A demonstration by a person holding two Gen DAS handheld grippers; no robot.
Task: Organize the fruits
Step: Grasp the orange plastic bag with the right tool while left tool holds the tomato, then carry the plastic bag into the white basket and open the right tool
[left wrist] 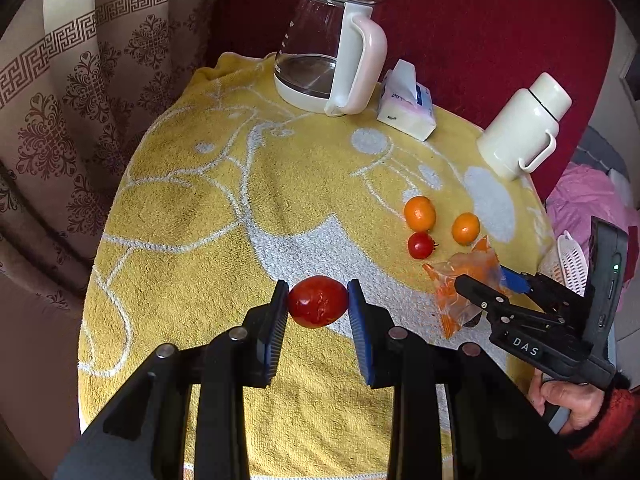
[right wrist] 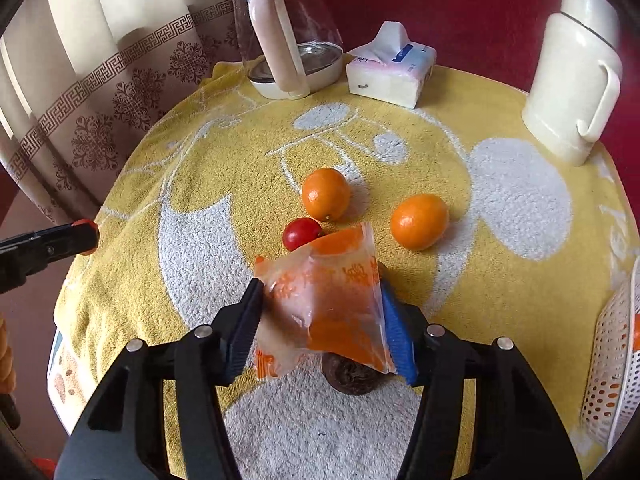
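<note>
Clenching a red tomato (left wrist: 318, 301) at lower centre, the left gripper (left wrist: 318, 308) dominates its own view, while only the right view shows the right gripper (right wrist: 322, 312) grasping the orange packet (right wrist: 326, 300) over a dark round object (right wrist: 352, 376).

Glass kettle (left wrist: 320, 52) (pink lid), tissue pack (left wrist: 406, 108), cream thermos (left wrist: 524, 128), yellow towel (left wrist: 240, 208)

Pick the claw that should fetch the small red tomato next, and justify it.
Neither is free: left claw clamps a red fruit, right claw a plastic packet. After unloading, right: the small tomato lies just beyond its tips.
</note>
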